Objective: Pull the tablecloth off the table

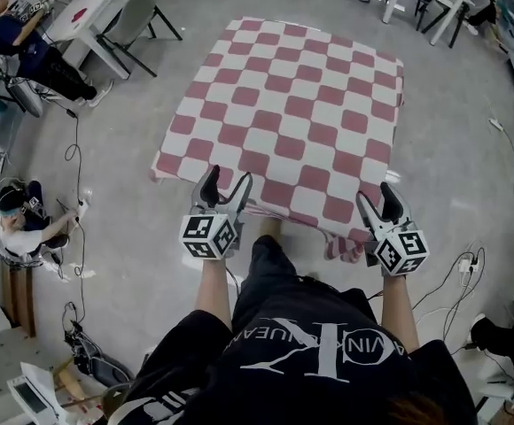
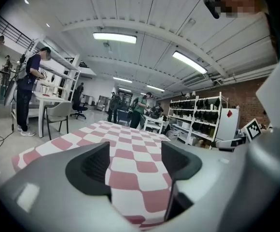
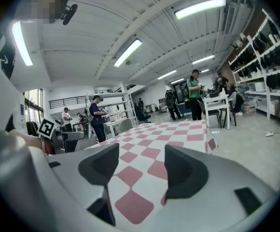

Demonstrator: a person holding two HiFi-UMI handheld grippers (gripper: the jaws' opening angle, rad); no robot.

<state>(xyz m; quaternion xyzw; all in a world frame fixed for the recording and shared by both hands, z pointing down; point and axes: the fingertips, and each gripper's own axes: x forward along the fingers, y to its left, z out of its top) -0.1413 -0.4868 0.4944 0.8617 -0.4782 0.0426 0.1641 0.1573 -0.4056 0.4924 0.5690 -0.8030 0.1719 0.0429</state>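
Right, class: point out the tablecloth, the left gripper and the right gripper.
tablecloth [image 1: 297, 104], head view, middle of the checked top.
left gripper [image 1: 229, 180], head view, midway between its fingertips.
right gripper [image 1: 377, 197], head view, midway between its fingertips.

Bright, even indoor light from long white fluorescent ceiling tubes [image 2: 114, 37]; soft shadows; fisheye bending, dark vignette corners.

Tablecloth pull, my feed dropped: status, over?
Left gripper, right gripper both open at near edge. Tablecloth spread out, not gripped. Nothing lying on it.
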